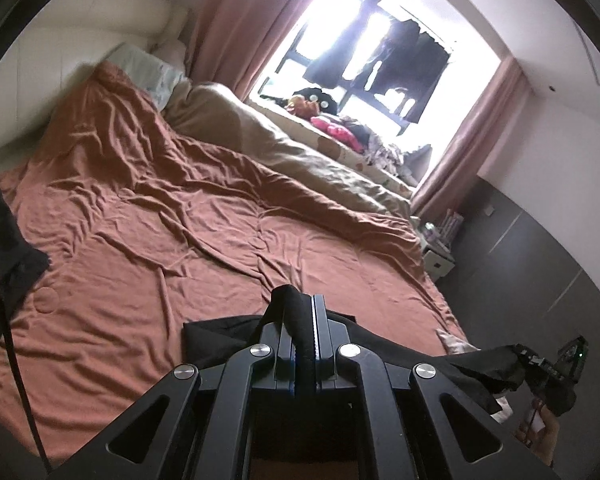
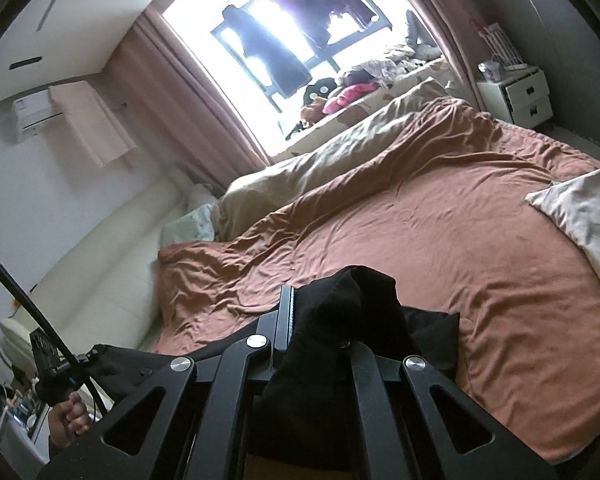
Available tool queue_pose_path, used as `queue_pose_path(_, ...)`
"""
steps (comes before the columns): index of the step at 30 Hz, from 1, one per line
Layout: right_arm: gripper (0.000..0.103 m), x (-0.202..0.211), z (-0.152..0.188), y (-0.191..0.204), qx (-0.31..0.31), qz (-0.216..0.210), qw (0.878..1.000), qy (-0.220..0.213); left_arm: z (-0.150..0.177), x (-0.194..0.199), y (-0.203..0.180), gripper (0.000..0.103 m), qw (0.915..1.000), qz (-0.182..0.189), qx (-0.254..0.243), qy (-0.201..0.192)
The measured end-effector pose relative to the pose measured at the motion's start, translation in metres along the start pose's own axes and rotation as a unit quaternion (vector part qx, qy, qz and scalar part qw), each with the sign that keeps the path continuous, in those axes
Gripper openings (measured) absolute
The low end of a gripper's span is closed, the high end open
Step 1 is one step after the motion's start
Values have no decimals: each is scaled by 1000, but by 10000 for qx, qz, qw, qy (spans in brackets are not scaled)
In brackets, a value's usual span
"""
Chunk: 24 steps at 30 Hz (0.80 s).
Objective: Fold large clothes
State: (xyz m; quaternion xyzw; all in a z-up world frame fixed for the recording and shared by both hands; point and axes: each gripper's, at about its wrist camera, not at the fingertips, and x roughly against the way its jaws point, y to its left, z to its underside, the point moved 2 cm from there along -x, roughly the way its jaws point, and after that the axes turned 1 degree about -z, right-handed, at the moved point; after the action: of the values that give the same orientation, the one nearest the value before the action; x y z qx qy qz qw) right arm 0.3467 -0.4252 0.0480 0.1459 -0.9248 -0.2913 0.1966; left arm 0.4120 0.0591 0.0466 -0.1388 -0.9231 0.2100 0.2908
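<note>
The black garment [image 1: 420, 354] hangs stretched between the two claws, up off the rust-brown bedspread [image 1: 180, 240], and that looks like a deliberate hold: one edge in each claw so the cloth spans flat before it goes down for a fold. The left claw [image 1: 306, 312] is pressed together on a bunched black edge that pokes up between its fingers. Over in the right wrist view, the right claw [image 2: 320, 308] pinches another bundle of the same black cloth [image 2: 340, 304], which drapes over one finger and hides it, so the pinch itself is only partly seen. From the left view, the cloth runs off toward the other gripper at the right edge, slack in the middle.

Around them: the bedspread is heavily creased, with a beige duvet [image 1: 300, 152] heaped along the window side. A white cloth [image 2: 580, 216] lies on the bed's right part, and another dark piece [image 1: 4, 240] sits at the left edge. My read: the wrinkles and those two pieces narrow the landing spot, but the middle of the bed lies open.
</note>
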Motion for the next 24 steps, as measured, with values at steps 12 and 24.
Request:
queue_pose_path(12, 0, -97, -9, -17, -453, 548, 9972, 242, -18, -111, 29, 6, 9982, -285, 194, 493)
queue_pose_path(24, 35, -194, 5, -42, -1545, 1757, 9693, 754, 14, -225, 76, 20, 9842, -1091, 152, 1384)
